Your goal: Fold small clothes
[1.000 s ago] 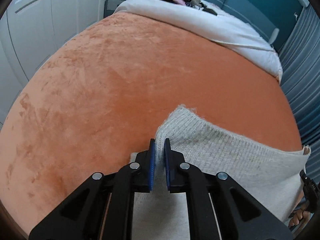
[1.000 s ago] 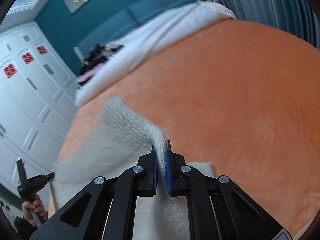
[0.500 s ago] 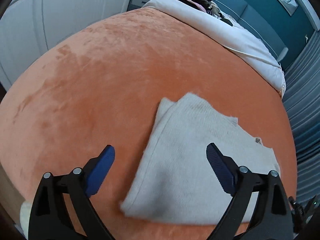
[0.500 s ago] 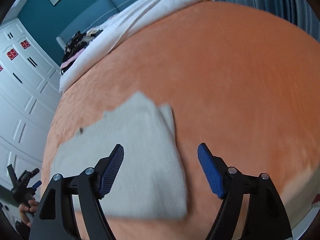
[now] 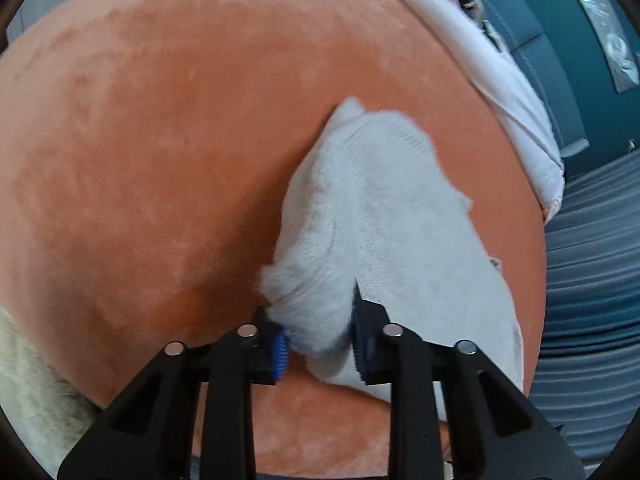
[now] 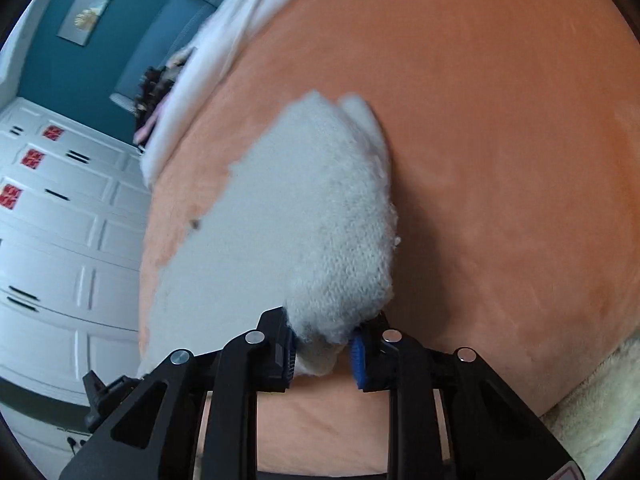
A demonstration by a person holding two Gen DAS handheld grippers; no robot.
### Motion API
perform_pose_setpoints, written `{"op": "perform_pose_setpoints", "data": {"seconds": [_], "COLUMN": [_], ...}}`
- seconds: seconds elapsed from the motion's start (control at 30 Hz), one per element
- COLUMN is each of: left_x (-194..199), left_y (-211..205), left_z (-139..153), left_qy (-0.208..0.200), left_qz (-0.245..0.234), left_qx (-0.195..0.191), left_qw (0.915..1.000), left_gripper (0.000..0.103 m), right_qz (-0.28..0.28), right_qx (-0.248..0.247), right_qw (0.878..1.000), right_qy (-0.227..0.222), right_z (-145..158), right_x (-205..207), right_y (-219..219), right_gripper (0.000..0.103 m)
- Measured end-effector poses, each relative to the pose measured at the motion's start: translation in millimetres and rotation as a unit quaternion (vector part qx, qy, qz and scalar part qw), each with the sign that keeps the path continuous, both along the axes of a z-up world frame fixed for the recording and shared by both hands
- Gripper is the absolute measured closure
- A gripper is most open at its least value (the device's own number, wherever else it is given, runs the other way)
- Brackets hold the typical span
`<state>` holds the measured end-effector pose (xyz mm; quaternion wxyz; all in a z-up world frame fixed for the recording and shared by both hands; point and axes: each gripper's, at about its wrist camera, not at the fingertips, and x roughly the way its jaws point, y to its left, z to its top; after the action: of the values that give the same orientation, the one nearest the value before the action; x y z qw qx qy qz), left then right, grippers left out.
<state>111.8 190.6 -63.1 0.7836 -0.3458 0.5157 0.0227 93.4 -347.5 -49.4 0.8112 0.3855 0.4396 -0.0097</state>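
We have the cream knit (image 5: 384, 216) lying folded on the orange blanket (image 5: 160, 140), and each of our grippers is closed on a near corner of it: the left gripper (image 5: 318, 342) pinches a bunched fold at the knit's left edge between its blue pads (image 5: 281, 350), while the right gripper (image 6: 322, 350) pinches the fuzzy corner at the right edge. In both wrist views the gripped cloth bulges up out of the jaws, and the far end of the knit (image 6: 304, 184) rests on the blanket (image 6: 500, 140).
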Motion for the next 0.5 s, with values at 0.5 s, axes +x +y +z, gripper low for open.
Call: {"op": "perform_pose_setpoints", "data": {"seconds": [0.5], "left_x": [-97], "left_y": [-2], "left_z": [6], "left_qy": [0.034], "left_qz": [-0.042], "left_qx": [0.099], "left_qw": [0.9936], "left_gripper": [0.081], "right_qz": [0.037], "right_qx": [-0.094], "right_qw": [0.989], "right_qy": [0.105], "right_z": [-9], "right_x": [-96], "right_y": [-12], "right_gripper": [0.062]}}
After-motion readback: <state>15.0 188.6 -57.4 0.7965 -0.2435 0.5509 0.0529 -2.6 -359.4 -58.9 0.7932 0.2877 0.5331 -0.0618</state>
